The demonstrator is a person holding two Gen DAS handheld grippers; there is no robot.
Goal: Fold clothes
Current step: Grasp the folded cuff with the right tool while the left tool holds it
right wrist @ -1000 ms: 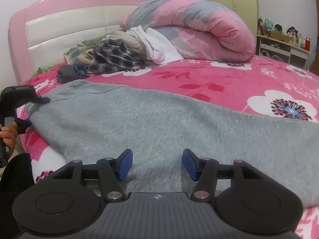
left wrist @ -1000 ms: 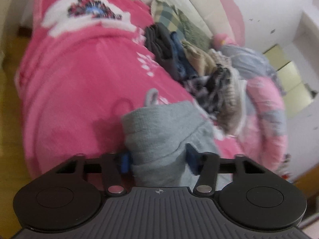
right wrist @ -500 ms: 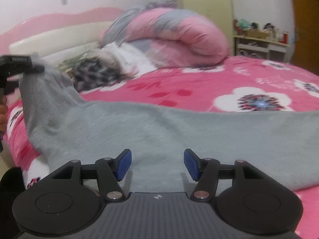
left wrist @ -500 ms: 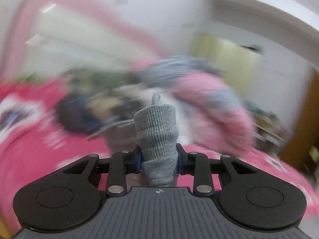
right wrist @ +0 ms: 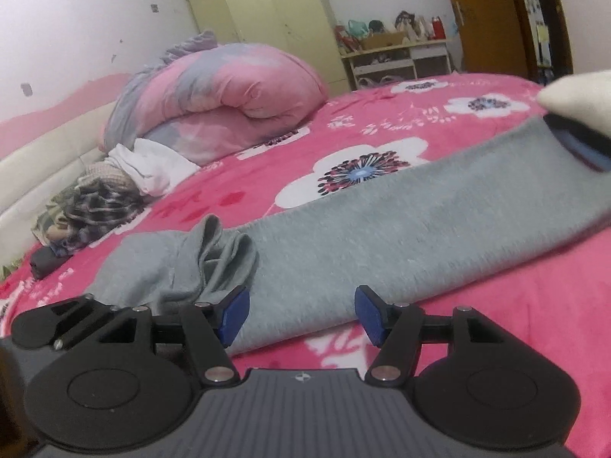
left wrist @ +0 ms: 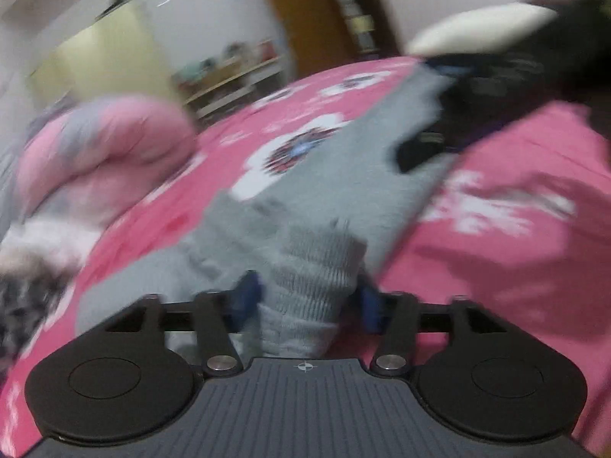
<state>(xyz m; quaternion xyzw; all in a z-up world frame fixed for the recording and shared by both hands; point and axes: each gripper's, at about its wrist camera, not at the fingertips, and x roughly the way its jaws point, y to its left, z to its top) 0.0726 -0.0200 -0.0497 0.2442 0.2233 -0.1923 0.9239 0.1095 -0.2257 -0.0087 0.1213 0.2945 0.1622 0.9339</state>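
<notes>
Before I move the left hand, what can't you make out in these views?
Left wrist view: the left tongs have just been opening around the grey cuff; motion blur hides whether the pads press it.
Right wrist view: the far end of the grey garment is cut off by the right edge, behind a blue-padded tool and a cream sleeve.
Right wrist view: the clothes pile is too bunched to count pieces.
</notes>
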